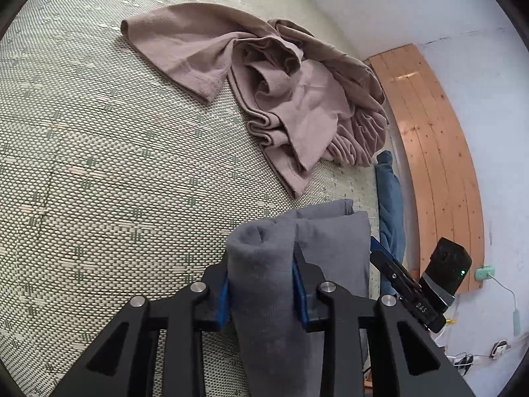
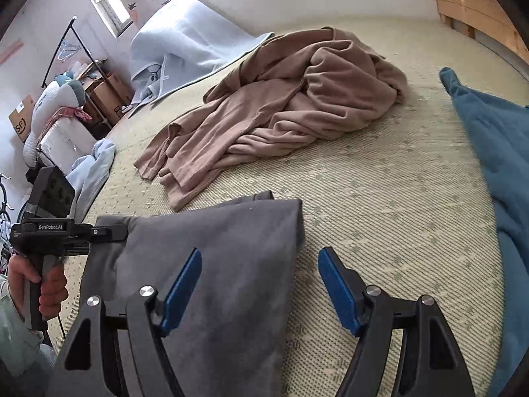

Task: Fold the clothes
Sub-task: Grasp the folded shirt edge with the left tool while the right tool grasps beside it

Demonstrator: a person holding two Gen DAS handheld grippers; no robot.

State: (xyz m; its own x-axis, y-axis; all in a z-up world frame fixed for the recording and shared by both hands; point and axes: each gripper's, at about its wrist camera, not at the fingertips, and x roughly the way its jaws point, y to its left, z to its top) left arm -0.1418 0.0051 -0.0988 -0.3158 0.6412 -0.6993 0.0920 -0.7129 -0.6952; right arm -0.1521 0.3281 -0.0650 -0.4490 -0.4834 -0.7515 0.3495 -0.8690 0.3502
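A folded grey cloth (image 1: 264, 258) lies on the woven mat (image 1: 99, 165). My left gripper (image 1: 261, 284) is shut on it, its blue pads pressing a thick fold from both sides. In the right wrist view a hand (image 2: 39, 281) holds the left gripper (image 2: 109, 231) at the grey cloth's (image 2: 215, 264) left edge. My right gripper (image 2: 261, 281) stands open over the cloth's right edge, and its pads touch nothing. A crumpled brown garment (image 1: 281, 92) (image 2: 281, 106) lies farther back on the mat. A blue garment (image 2: 496, 152) (image 1: 390, 198) lies at the right.
A wooden board (image 1: 429, 132) leans on the wall beyond the mat's right edge. A pale blue blanket (image 2: 185, 33) is heaped at the far left of the mat (image 2: 380, 198). A clothes rack (image 2: 66, 43), boxes and a plush toy (image 2: 49, 106) stand off to the left.
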